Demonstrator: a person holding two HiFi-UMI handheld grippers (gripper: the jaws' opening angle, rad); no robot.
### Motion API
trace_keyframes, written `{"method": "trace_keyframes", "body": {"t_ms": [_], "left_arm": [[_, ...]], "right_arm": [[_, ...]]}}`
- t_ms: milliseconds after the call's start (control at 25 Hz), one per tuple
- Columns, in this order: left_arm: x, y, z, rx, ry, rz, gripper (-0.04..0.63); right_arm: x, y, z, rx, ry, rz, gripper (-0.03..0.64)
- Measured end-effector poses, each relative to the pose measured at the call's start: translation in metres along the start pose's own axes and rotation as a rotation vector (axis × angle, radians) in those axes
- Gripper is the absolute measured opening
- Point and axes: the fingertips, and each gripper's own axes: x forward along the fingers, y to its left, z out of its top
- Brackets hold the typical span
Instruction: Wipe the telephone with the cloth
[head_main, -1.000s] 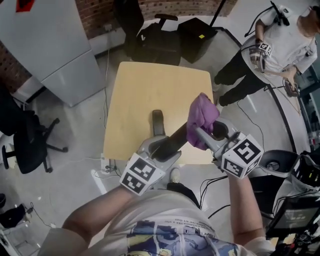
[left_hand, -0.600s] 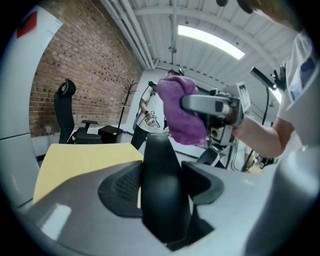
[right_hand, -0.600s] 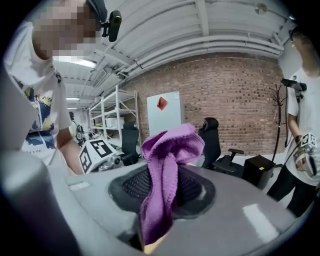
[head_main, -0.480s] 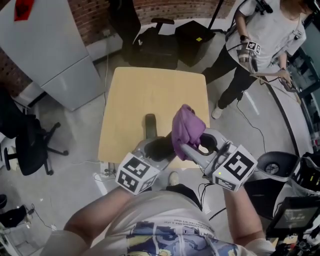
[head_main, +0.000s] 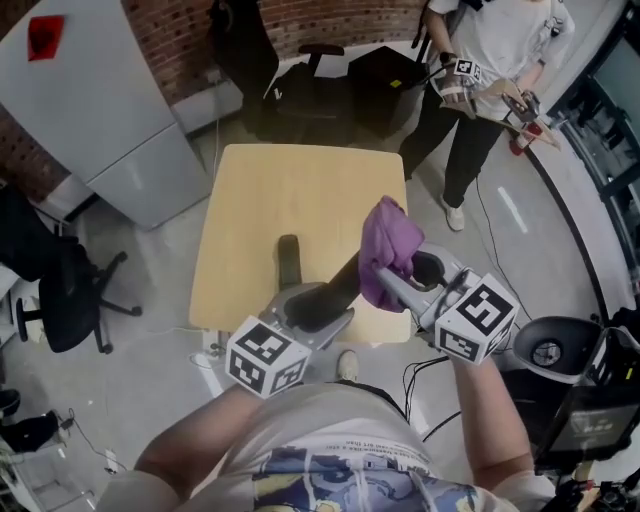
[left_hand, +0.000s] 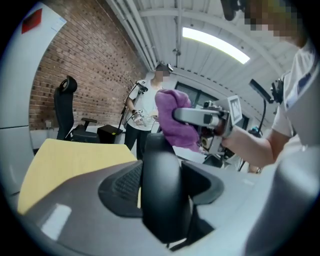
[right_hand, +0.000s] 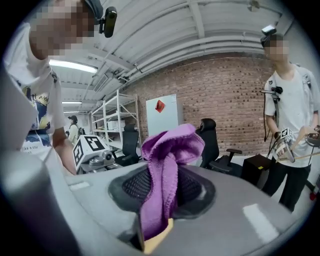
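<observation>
While my left gripper (head_main: 318, 306) pinches the black telephone handset (head_main: 338, 286) across its middle, the handset hangs tilted over the near edge of the pale wooden table (head_main: 300, 185). Its far end sits against the purple cloth (head_main: 388, 240). My right gripper (head_main: 392, 285) is clamped on that cloth, which bunches above the jaws. Left of the handset, one dark narrow object (head_main: 288, 262) lies on the tabletop. Around it I see grey floor (head_main: 150, 262), a grey cabinet (head_main: 100, 110) far left, brick wall (head_main: 170, 20) beyond, black office chairs (head_main: 60, 290) and a person (head_main: 495, 50) standing far right.
</observation>
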Motion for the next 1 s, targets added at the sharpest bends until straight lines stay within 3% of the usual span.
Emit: {"method": "trace_keyframes", "body": {"t_ms": [320,480,680,1000], "left_arm": [[0.008,-0.004,0.002,-0.074,-0.028,0.028,0.249],[0.004,-0.002,0.013,-0.174,-0.085,0.026,0.249],[-0.009,0.001,0.023,-0.299,-0.173,0.024,0.249],[-0.005,0.007,0.023,-0.419,-0.27,0.075,0.249]], "right_arm": [[-0.018,-0.058,-0.005,0.042,-0.044,-0.051,0.106],[-0.02,-0.077,-0.003,0.072,-0.056,-0.064,0.106],[-0.01,-0.064,-0.012,0.082,-0.037,0.008,0.106],[0.003,-0.037,-0.048,0.069,-0.022,0.139,0.106]]}}
